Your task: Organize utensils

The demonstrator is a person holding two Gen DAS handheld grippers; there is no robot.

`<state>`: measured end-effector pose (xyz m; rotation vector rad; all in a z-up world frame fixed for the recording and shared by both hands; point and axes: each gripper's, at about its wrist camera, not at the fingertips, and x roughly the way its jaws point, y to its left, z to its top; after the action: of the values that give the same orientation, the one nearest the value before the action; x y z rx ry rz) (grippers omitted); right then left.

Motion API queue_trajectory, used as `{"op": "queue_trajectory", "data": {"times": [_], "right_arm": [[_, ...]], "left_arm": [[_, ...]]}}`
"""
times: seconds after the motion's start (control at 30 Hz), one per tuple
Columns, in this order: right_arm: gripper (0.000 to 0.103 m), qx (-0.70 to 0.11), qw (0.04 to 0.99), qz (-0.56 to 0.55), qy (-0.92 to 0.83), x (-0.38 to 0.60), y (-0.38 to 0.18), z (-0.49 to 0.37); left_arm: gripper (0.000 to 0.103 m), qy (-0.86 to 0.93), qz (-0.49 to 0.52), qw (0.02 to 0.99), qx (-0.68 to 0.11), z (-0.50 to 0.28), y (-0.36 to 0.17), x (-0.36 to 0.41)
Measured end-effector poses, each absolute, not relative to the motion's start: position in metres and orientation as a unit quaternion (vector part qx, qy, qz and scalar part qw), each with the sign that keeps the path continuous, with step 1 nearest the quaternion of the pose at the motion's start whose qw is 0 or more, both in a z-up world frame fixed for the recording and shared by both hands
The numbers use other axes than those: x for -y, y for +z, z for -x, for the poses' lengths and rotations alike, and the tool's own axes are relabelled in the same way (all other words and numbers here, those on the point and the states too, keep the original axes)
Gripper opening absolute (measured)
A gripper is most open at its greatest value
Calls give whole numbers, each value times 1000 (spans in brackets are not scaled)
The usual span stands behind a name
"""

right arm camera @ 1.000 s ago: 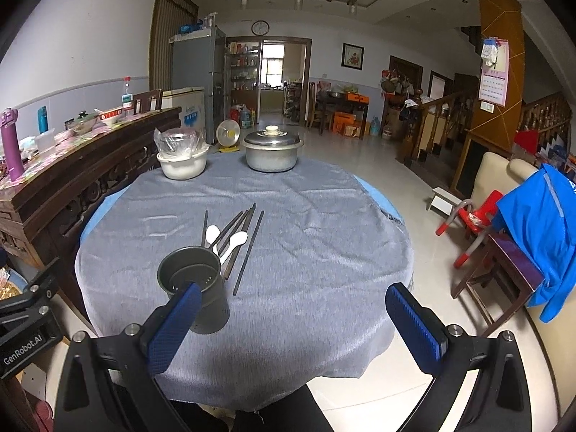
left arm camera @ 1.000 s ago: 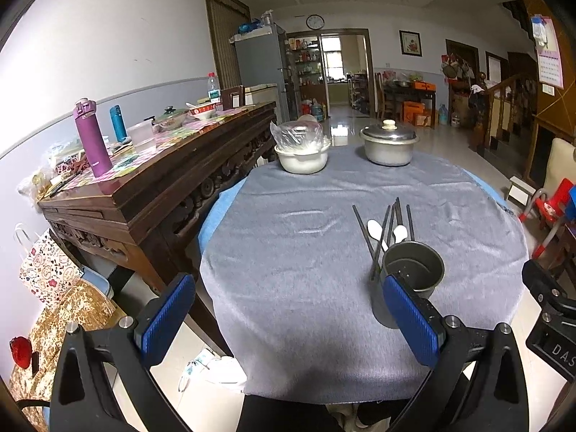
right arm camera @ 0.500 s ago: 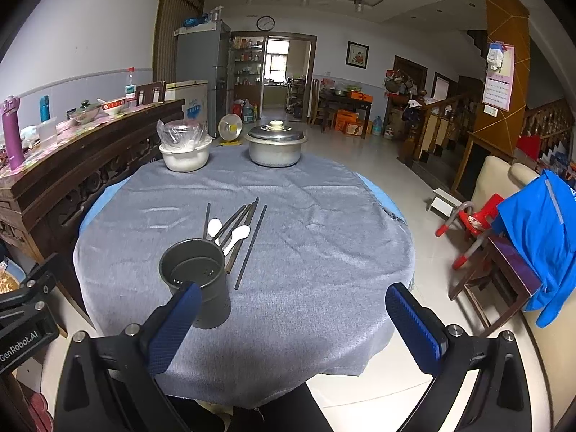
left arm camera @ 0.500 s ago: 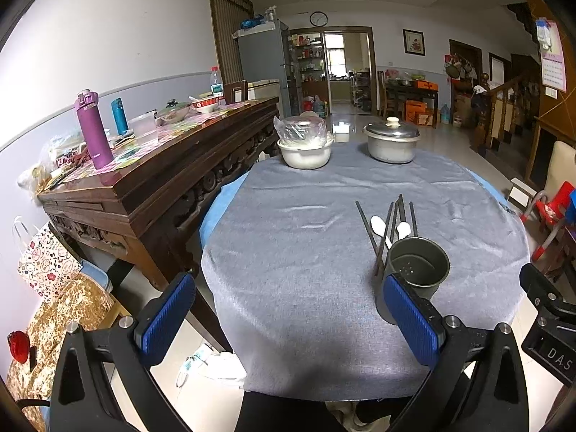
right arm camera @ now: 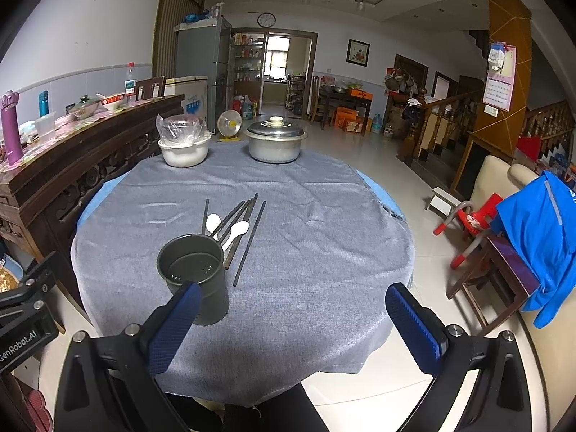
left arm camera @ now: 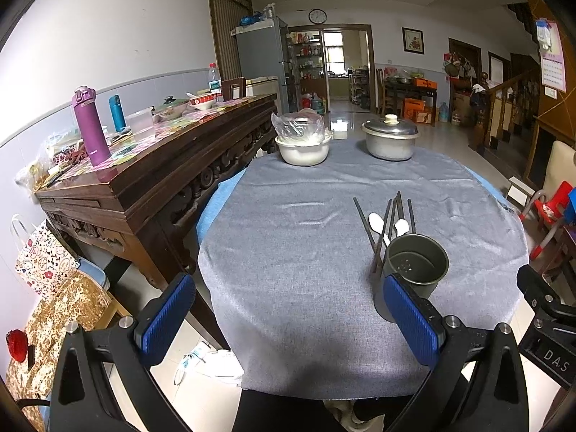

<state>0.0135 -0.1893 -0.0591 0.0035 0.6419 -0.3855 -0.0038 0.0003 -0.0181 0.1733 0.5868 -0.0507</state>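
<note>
Both grippers, left point(left arm camera: 288, 316) and right point(right arm camera: 293, 322), spread empty; dark metal perforated cup point(right arm camera: 192, 270) hides near ends of dark chopsticks point(right arm camera: 248, 241) and white spoons point(right arm camera: 235, 232).

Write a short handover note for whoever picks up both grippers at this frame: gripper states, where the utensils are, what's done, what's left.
Left gripper: open, holds nothing, above the near table edge.
Right gripper: open, holds nothing, its left finger in front of the holder.
The holder stands upright on the grey cloth, nothing in it.
Chopsticks and two white spoons lie loose on the cloth just behind the holder.
Done: nothing is in the holder yet.
Left: pick up the chopsticks and spoons and stand them in the holder.
</note>
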Motion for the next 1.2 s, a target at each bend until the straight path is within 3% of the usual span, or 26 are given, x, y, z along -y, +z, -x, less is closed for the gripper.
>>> {"op": "queue_trajectory", "data": {"times": [0.3,0.6,0.67,0.83,0.9,0.97,1.07,1.2], "right_arm": [[103,-333,927,-16,-173,202,-64,-31],[102,-376,909,-138,-115,291,-71,-118],[94,-396,899,-149,-113,307,-81,-144],[60,-465,860,-194,-80,341,-119,-230],[56,-480,850,-204,-69,346,-132,-261],[52,-502,838,-205,-57,348,-147,-294],[39,-530,815,-231,-41,351,-169,-337],[35,-551,795,-252,-46,355,-191,-375]], "left_arm": [[103,-33,-73,949,-304,-26,-13,-6],[103,-77,-52,923,-374,-140,-28,1],[103,-91,-42,908,-407,-171,-41,9],[100,-114,-21,876,-468,-239,-69,30],[87,-120,-13,865,-487,-261,-78,39],[80,-131,-4,852,-507,-283,-88,50],[64,-142,5,833,-534,-311,-101,64],[60,-155,6,814,-559,-342,-113,86]]}}
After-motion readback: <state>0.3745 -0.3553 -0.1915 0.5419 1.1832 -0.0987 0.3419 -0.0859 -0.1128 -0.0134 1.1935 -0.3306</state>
